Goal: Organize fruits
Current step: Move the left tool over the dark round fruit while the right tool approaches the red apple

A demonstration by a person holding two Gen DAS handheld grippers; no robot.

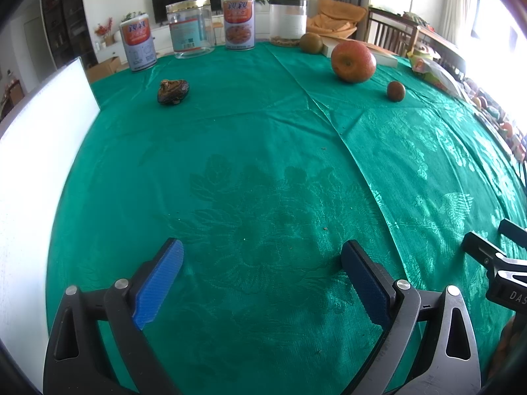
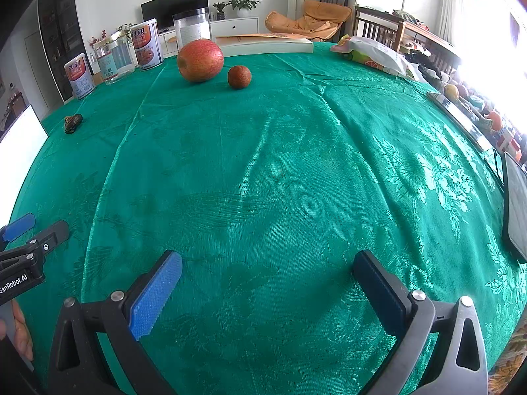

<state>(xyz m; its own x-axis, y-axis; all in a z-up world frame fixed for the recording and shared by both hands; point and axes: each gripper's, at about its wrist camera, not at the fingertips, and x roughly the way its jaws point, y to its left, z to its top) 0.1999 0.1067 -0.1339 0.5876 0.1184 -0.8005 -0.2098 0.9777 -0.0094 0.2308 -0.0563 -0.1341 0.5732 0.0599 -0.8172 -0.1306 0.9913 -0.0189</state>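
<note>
A bench draped in a green patterned cloth (image 1: 263,138) fills both views. The left hand-held gripper (image 1: 262,279) sits at the bottom of its frame, blue pads spread wide with nothing between them. The right hand-held gripper (image 2: 267,288) is likewise spread and empty at the bottom of its frame.

The fruits lie toward the top of each picture. A large red-orange apple (image 2: 200,60) sits upper centre in the right view, lying on its side with its stem dimple facing left, so its axis runs roughly across the frame. Just beside it to the right is a small round brown fruit (image 2: 239,76), with no clear direction. A greenish-brown fruit (image 1: 310,43) shows behind the apple in the left view. A dark wrinkled lump (image 1: 173,91) lies well apart, upper left.

The apple looks firm, smooth and fairly heavy; gripping across its widest middle seems safest. The small fruit looks light and likely to roll.
</note>
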